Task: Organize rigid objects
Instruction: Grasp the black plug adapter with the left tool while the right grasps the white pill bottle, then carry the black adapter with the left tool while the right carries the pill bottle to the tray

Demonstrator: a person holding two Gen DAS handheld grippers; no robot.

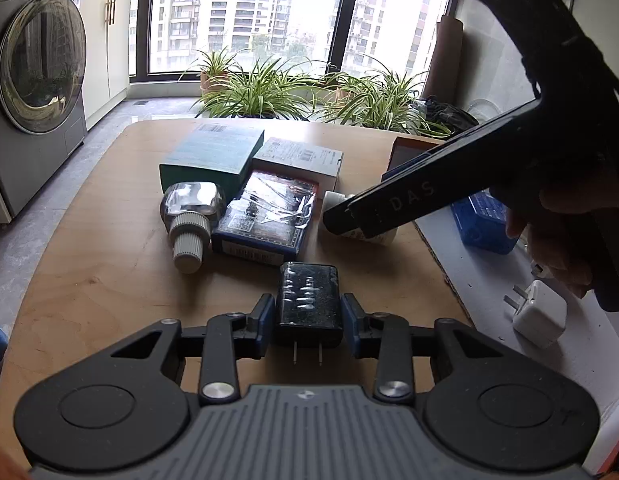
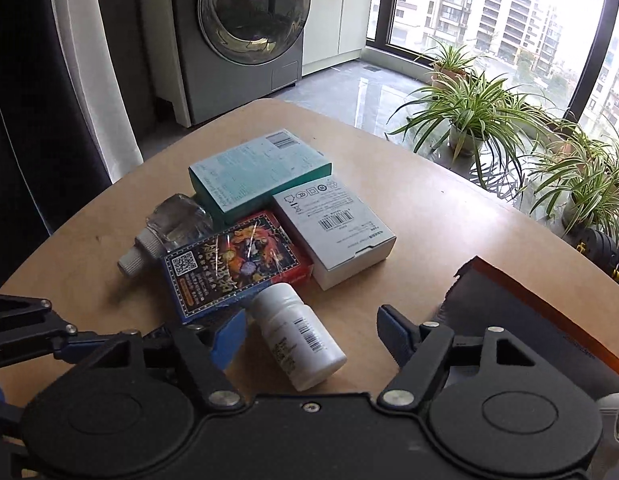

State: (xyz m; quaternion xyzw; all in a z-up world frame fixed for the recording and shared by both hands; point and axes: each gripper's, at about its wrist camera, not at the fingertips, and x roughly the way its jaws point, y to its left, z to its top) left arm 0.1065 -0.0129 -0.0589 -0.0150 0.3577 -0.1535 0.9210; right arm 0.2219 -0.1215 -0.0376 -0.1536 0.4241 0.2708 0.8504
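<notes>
- Left hand-held gripper [image 1: 308,312] is clamped on a black plug adapter [image 1: 309,300]; blue pads press both its sides, prongs point back toward the camera, and it sits low over the wooden counter [image 1: 109,280].
- Right hand-held gripper [image 2: 311,330] has its jaws apart around a white pill bottle [image 2: 297,336] lying on its side on the counter; the left pad looks to be at the bottle's cap end, the right pad stands clear of it.
- Just beyond the bottle: card box [image 2: 233,264] wrapped in plastic film, flat on the counter.
- Left of the card box: clear bottle [image 1: 191,212] with ribbed white cap, on its side, touching the box.
- Behind those: teal box [image 2: 257,172] and grey-white box [image 2: 337,228], side by side, touching.
- Right side of the counter: white board [image 1: 489,288] with a white plug adapter [image 1: 539,312] and a blue box [image 1: 483,220] on it.
- Dark box with orange edge [image 2: 549,312] just right of the right hand-held gripper.
- A hand [image 1: 557,236] holds the right tool's handle.
- Background: washing machine [image 1: 37,80], potted plants [image 1: 269,88], window.
</notes>
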